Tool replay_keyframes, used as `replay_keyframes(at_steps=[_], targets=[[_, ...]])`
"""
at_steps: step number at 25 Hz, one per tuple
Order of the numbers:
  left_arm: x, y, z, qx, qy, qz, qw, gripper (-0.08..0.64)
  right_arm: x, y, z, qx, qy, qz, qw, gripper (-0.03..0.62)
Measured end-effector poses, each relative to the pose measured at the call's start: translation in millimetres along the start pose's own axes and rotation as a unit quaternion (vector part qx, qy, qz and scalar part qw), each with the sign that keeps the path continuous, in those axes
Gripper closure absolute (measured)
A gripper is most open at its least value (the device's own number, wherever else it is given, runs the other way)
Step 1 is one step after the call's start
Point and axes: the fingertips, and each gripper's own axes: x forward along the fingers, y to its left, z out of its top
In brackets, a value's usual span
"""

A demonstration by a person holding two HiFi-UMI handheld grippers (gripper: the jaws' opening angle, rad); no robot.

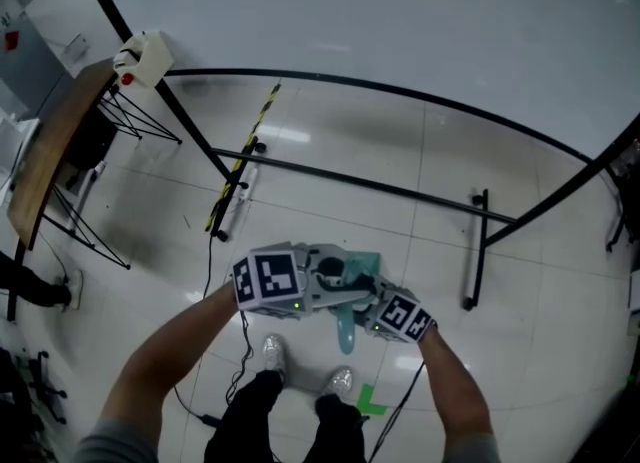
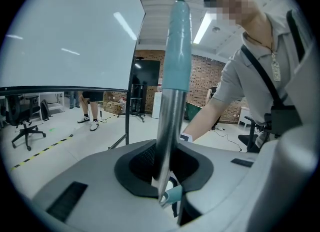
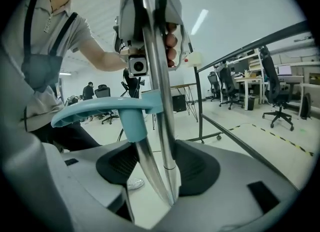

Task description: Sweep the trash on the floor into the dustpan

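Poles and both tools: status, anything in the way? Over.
Left tool shut on teal-gripped pole. Right tool around two metal poles, grip unclear. Black frame bars ahead.

In the head view the left gripper [image 1: 315, 286] and the right gripper [image 1: 372, 309] cover most of the pale teal plastic piece [image 1: 347, 329] between them, so its shape cannot be told. In the left gripper view the shiny metal pole with a pale teal grip [image 2: 172, 100] sinks out of sight behind the gripper's grey body. In the right gripper view the two shiny metal poles [image 3: 159, 100] have both ends hidden; which is broom and which dustpan cannot be told. The brown wooden table [image 1: 48, 156] is cut by the left edge. The small green mark [image 1: 370, 400] on the white tiled floor [image 1: 420, 241] is too small to identify.
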Motion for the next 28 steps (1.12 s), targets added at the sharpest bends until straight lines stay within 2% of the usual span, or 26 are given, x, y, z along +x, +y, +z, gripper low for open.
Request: replay_keyframes(at_steps=[6, 8, 17, 19, 22, 23, 28], targets=[[-2.2, -3.9, -1.1, -0.001, -0.003, 0.001, 1.0, 0.506, -0.1, 1.6, 0.9, -0.005, -0.001, 0.018, 1.0, 0.368], [-2.3, -4.8, -0.5, -0.003, -0.009, 0.004, 0.9999, 0.506, -1.6, 0.6, 0.8, -0.001, -0.002, 0.022, 1.0, 0.396], [-7.9, 6.8, 6.2, -0.006, -0.039, 0.08, 0.996, 0.501, -0.1, -6.0, -0.1, 0.017, 0.018, 0.003, 1.0, 0.391], [-8.6, 7.1, 8.2, -0.009, -0.04, 0.088, 0.9953, 0.448, 0.4, -6.9, -1.0, 0.024, 0.026, -0.007, 0.999, 0.375], [-11.3, 2.2, 9.4, -0.015, -0.038, 0.094, 0.9948, 0.351, -2.3, -4.3, -11.2, 0.026, 0.052, -0.016, 0.998, 0.286], [-12.7, -0.5, 8.8, -0.016, -0.036, 0.096, 0.9946, 0.339, -5.8, -2.9, -16.4, 0.028, 0.06, -0.019, 0.998, 0.27], [-28.1, -12.7, 5.2, -0.036, -0.033, 0.116, 0.992, 0.337, -40.1, -0.2, -37.9, 0.059, 0.082, -0.053, 0.993, 0.268]])
